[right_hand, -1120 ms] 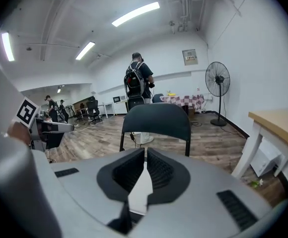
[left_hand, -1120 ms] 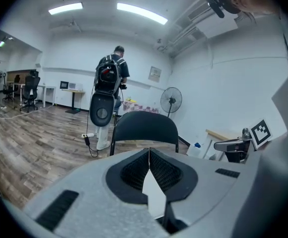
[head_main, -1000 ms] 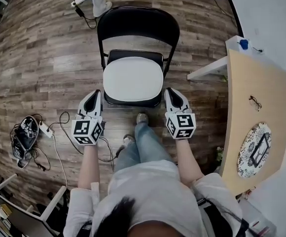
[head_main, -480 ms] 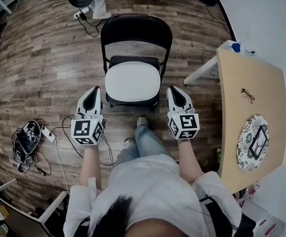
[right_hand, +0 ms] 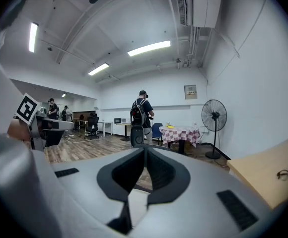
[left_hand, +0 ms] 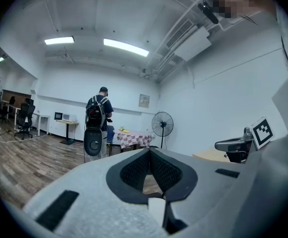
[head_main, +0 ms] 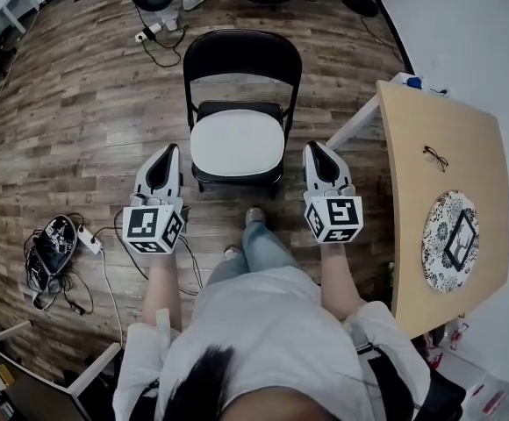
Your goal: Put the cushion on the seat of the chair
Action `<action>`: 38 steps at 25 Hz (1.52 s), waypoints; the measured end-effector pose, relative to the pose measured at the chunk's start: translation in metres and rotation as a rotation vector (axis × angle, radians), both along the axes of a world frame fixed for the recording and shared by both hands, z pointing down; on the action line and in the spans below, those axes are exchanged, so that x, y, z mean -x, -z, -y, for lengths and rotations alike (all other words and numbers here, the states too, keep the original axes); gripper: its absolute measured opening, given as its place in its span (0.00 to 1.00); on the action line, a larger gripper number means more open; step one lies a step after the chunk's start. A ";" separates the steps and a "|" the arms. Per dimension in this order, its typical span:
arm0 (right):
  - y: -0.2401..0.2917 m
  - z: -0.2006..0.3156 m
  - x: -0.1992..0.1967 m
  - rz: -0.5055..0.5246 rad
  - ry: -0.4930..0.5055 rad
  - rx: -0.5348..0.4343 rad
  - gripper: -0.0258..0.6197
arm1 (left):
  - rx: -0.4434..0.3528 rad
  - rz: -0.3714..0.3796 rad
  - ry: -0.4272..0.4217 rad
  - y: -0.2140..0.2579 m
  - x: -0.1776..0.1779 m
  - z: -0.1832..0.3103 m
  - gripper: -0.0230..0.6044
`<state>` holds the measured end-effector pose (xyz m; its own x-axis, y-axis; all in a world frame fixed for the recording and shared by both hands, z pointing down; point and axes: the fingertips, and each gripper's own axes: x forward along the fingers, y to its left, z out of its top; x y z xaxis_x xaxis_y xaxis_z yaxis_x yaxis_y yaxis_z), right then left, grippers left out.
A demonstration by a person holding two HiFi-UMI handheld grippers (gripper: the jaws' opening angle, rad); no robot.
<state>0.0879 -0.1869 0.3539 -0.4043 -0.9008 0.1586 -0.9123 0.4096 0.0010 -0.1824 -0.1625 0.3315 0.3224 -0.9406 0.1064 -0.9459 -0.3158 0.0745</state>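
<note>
A black folding chair (head_main: 242,55) stands on the wood floor ahead of me. A white cushion (head_main: 237,144) lies flat on its seat. My left gripper (head_main: 168,150) is held left of the seat's front corner, shut and with nothing in it. My right gripper (head_main: 316,147) hangs right of the seat's front, also shut and with nothing in it. Neither touches the chair or cushion. In the left gripper view the left gripper (left_hand: 149,150) points out level into the room, its pads meeting. The right gripper (right_hand: 145,148) does the same in the right gripper view.
A wooden table (head_main: 448,112) stands at the right with glasses (head_main: 435,157) and a round patterned mat (head_main: 452,246). Cables and a power strip (head_main: 57,239) lie on the floor at left. A person with a backpack (left_hand: 97,117), a fan (left_hand: 163,125) and a checkered table (left_hand: 133,139) are far off.
Both grippers have risen and now point nearly level, still shut. The chair looks smaller and farther up in the head view; the cushion has stayed on the seat.
</note>
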 end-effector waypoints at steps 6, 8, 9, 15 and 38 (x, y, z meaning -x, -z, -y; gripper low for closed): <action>0.028 -0.023 -0.001 -0.003 -0.012 -0.058 0.08 | -0.054 -0.016 -0.023 0.029 -0.005 -0.023 0.06; 0.035 -0.030 -0.002 0.000 -0.015 -0.070 0.08 | -0.072 -0.021 -0.024 0.037 -0.006 -0.029 0.06; 0.038 -0.034 -0.002 -0.001 -0.016 -0.076 0.08 | -0.081 -0.021 -0.022 0.041 -0.007 -0.032 0.06; 0.057 -0.052 -0.005 -0.008 -0.028 -0.113 0.08 | -0.115 -0.012 -0.013 0.058 -0.008 -0.049 0.06; 0.099 -0.081 -0.008 -0.005 -0.043 -0.215 0.08 | -0.197 -0.044 0.014 0.088 0.001 -0.080 0.06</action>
